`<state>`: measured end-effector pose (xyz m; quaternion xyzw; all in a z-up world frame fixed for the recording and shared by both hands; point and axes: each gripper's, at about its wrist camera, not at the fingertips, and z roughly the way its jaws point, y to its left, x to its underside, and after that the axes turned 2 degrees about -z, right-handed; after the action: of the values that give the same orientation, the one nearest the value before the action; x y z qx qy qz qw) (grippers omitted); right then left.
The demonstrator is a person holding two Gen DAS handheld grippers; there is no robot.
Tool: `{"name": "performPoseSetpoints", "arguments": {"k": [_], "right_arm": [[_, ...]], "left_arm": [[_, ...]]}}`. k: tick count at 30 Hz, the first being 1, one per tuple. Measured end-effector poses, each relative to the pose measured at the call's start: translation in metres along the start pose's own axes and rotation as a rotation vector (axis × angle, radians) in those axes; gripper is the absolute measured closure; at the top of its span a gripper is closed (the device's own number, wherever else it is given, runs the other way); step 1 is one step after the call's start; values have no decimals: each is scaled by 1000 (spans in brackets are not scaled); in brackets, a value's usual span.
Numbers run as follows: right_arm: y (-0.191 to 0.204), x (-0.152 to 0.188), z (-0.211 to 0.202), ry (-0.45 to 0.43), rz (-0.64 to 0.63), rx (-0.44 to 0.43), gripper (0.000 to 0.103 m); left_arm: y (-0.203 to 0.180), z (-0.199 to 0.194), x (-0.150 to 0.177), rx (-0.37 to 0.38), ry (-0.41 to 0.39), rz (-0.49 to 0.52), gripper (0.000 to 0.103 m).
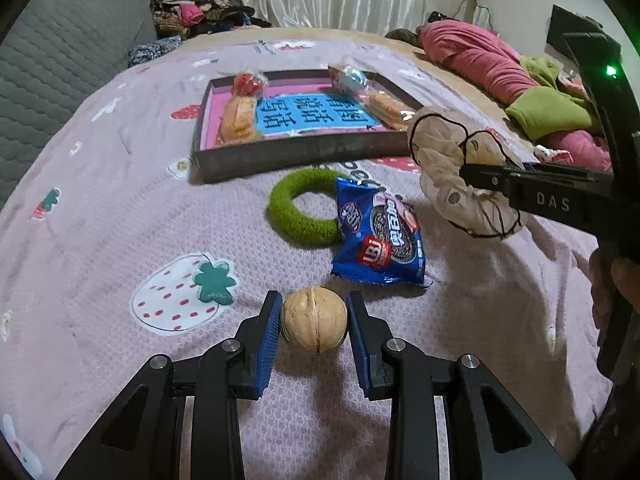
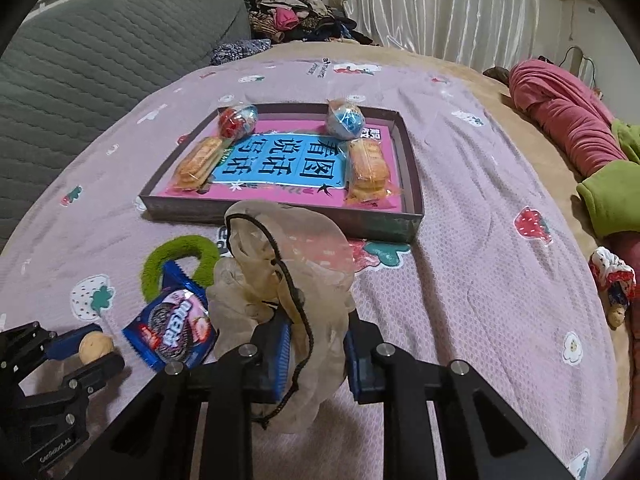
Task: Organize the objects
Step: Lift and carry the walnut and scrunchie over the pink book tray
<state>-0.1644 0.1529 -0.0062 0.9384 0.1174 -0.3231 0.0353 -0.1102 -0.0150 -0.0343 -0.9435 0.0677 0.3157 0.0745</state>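
We held the walnut (image 1: 313, 321) in our left gripper (image 1: 314, 330) while our right gripper (image 2: 316, 354) pinched what looked like a sheer drawstring pouch (image 2: 288, 280).

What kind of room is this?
Most likely a bedroom: the work happens on a bed with a pink strawberry-print bedspread, white pleated curtains hang behind, and a heap of clothes lies nearby.

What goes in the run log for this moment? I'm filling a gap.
left gripper: shut on walnut | right gripper: shut on mesh pouch, lifted | tray: four snacks
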Motion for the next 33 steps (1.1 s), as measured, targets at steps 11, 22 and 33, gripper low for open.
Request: {"name": "performPoseSetpoints", "arguments": {"k": [11, 22, 33], "right_arm": [[2, -1, -43, -56, -3, -14, 80], [1, -13, -79, -108, -13, -7, 80], [1, -35, -114, -175, -23, 0, 80]], "left_arm": [[-4, -38, -17, -18, -64, -7, 69], [-9, -66, -45, -55, -114, 2, 69], [-15, -99, -84, -94, -185, -7, 69]]}}
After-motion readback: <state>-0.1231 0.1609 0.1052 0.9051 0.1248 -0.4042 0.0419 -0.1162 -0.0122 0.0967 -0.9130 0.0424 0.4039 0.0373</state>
